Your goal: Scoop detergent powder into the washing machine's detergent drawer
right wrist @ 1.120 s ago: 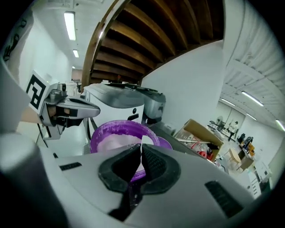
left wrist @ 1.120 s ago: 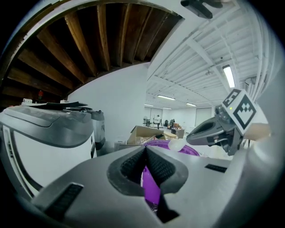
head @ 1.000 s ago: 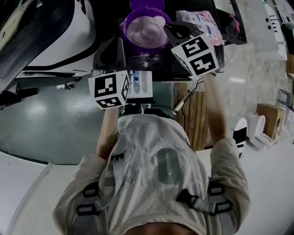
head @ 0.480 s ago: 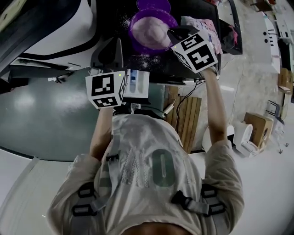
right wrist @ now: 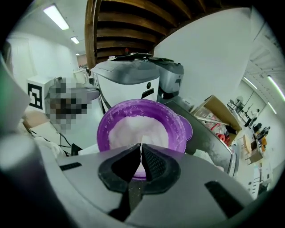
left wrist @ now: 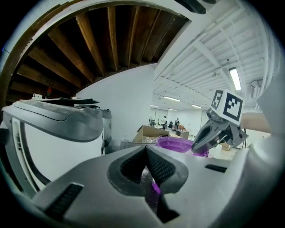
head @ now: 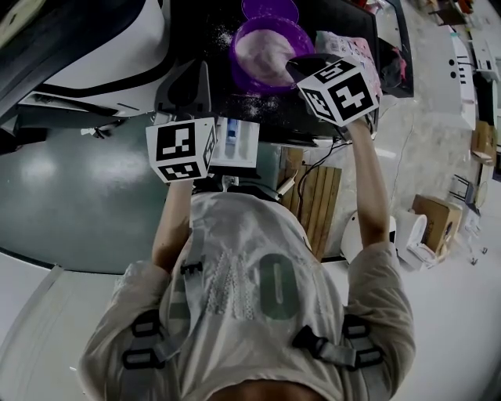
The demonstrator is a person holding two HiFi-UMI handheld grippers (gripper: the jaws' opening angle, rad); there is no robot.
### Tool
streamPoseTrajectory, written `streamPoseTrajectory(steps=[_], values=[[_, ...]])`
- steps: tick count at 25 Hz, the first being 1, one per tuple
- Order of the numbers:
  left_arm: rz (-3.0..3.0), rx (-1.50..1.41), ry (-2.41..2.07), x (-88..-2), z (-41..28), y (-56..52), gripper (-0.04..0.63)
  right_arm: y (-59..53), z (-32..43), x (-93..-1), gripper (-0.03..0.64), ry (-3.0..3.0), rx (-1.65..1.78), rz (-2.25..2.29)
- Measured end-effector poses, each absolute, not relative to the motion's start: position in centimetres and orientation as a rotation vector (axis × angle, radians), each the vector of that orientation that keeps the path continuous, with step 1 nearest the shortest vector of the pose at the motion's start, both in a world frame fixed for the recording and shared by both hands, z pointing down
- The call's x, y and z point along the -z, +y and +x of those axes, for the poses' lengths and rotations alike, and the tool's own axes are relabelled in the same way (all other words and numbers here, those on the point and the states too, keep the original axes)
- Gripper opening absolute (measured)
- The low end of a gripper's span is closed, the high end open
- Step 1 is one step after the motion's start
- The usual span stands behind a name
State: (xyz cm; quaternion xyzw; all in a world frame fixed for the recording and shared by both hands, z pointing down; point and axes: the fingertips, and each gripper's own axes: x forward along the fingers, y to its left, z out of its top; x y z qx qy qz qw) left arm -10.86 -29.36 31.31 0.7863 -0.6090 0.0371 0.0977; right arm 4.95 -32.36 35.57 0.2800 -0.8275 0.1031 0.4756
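The left gripper (left wrist: pixel 145 149) has its jaws pressed together at the tips, and nothing shows between them. It points across a dark tabletop (head: pixel 196 31) toward a purple bowl (left wrist: pixel 171 143). In the head view its marker cube sits just beside the white detergent drawer (head: pixel 237 141), which is pulled out below the tabletop's near edge and has a blue part inside. The right gripper (right wrist: pixel 141 146) hangs over the near rim of the bowl (right wrist: pixel 103 129) with its jaws nearly closed. Only a thin slit is left between them, and no tool can be made out in it. The bowl is heaped with white detergent powder (right wrist: pixel 133 127), and grains cling to its inner wall. More powder (head: pixel 258 104) is scattered on the tabletop between the bowl and the drawer. A purple lid (head: pixel 270 8) lies just behind the bowl, and a pink and white packet (head: pixel 356 48) lies to its right. A white and grey machine (right wrist: pixel 129 84) stands behind the bowl.
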Motion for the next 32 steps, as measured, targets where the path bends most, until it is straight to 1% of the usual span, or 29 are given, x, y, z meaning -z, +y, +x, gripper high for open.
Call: streamPoseTrajectory(steps=[11,23,32], values=[[2.339,-0.093,-1.774,-31.3,-11.1,-30.6,0.020,-30.9,3.7,-35.2,0.012,-2.099,-0.556,0.724],[2.373,-0.097,-1.759,-30.3,-10.1,-30.7,0.020,-31.0,4.1,-32.7,0.012,-2.371,-1.216,0.845],[2.404,-0.113,-1.763,-29.2,-8.9,-30.0,0.020,-31.1,6.2,-31.3,0.012,-2.494,-1.565,0.995]])
